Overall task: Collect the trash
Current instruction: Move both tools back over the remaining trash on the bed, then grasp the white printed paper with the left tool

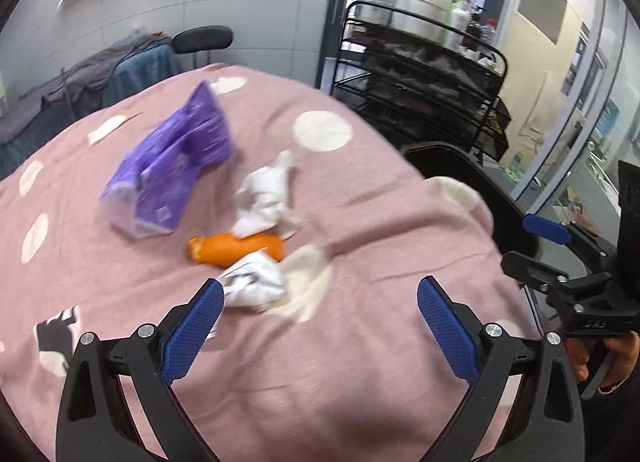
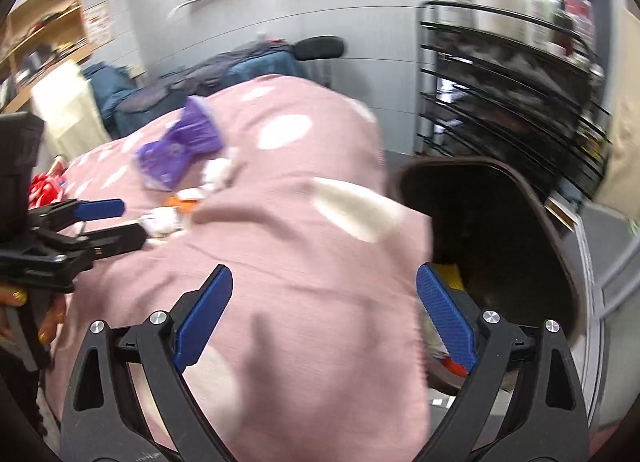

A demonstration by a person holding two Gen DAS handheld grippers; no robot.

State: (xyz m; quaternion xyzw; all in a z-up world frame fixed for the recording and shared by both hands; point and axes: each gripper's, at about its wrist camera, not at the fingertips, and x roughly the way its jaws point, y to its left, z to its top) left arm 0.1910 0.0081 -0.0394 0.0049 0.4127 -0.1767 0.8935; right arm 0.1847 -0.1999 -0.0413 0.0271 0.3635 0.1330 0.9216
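In the left wrist view, the left gripper (image 1: 318,318) was spread wide with nothing between its blue pads, hovering over a pink spotted blanket (image 1: 360,382). Its left pad lay just beside a crumpled printed paper (image 1: 254,282), though blur made it impossible to tell whether they touched. Just beyond that paper lay an orange peel piece (image 1: 234,249), and a crumpled white tissue (image 1: 267,197) sat against its far side. Farther back and to the left lay a purple plastic wrapper (image 1: 176,165). At the right edge the right gripper (image 1: 532,250) appeared from the side, a hand (image 1: 600,362) on its handle. Only the rim of the dark trash bin (image 1: 460,159) showed past the blanket's edge, with a black wire rack (image 1: 420,73) of white bottles behind it.

The right wrist view showed what the left could not: the inside of the bin (image 2: 500,221), with yellow and red scraps low inside. The right gripper (image 2: 324,326) was also released and empty, straddling the blanket's edge (image 2: 320,262), its right pad over the bin's opening. To the left the left gripper (image 2: 116,221) reached toward the paper (image 2: 160,221), with the peel (image 2: 184,203), the tissue (image 2: 218,173) and the wrapper (image 2: 180,149) beyond, all small and blurred. A wooden shelf (image 2: 44,25) on the far wall showed only here.
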